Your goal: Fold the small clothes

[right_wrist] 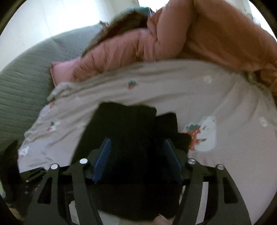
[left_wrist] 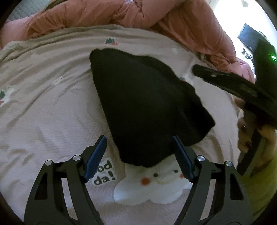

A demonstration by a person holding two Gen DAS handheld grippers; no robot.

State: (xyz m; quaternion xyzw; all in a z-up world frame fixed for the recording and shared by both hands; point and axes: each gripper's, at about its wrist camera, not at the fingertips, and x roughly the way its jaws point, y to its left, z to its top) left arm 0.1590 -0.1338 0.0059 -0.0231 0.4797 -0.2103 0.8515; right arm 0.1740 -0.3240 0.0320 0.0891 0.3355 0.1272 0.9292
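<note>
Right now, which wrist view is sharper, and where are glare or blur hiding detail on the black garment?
Left wrist view: sharper; black garment reads as a flat dark mass with faint folds, window glare at top right, right gripper smeared. Right wrist view: motion-blurred throughout, garment merges with the blue fingers; bright wash at upper left.

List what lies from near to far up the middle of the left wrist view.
Left claw, white cartoon face print on the pale patterned bedsheet, black folded garment, small strawberry print, rumpled salmon-pink quilt.
</note>
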